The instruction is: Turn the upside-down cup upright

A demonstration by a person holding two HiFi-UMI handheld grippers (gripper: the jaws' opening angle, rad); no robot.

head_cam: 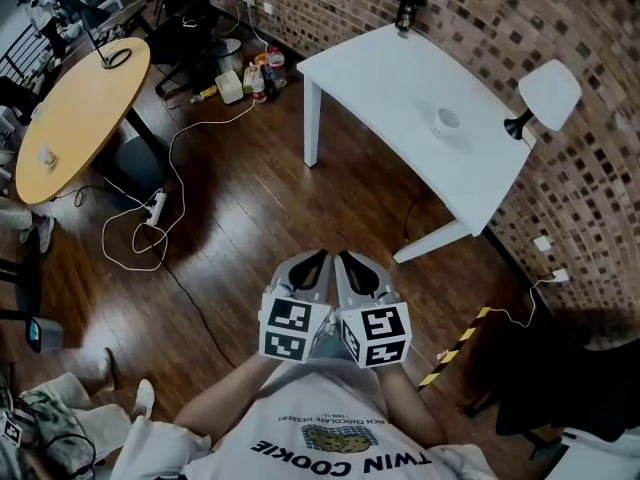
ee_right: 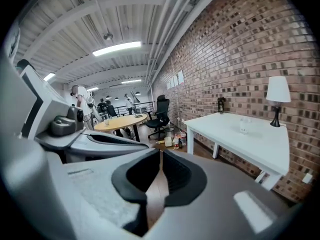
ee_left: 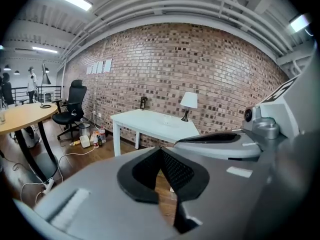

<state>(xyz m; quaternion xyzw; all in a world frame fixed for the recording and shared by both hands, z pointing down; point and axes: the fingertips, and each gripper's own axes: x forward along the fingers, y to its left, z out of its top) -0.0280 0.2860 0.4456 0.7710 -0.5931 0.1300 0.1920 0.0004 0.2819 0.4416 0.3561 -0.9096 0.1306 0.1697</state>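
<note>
A small clear cup (head_cam: pixel 445 120) stands on the white table (head_cam: pixel 400 78) by the brick wall, too small to tell which way up. The cup (ee_left: pixel 167 119) shows faintly in the left gripper view, and the cup (ee_right: pixel 244 125) also appears in the right gripper view. Both grippers are held side by side close to the person's chest, well short of the table. The left gripper (head_cam: pixel 316 259) has its jaws closed together with nothing between them, and so does the right gripper (head_cam: pixel 347 259). Each gripper view shows its own tips meeting: left gripper (ee_left: pixel 161 151), right gripper (ee_right: pixel 160 154).
A white lamp (head_cam: pixel 548 96) stands at the table's right end and a dark object (head_cam: pixel 405 10) at its far corner. A round wooden table (head_cam: pixel 80 118) and an office chair are at the left. Cables and a power strip (head_cam: pixel 155 208) lie on the wood floor, bottles (head_cam: pixel 260 73) beside the table leg.
</note>
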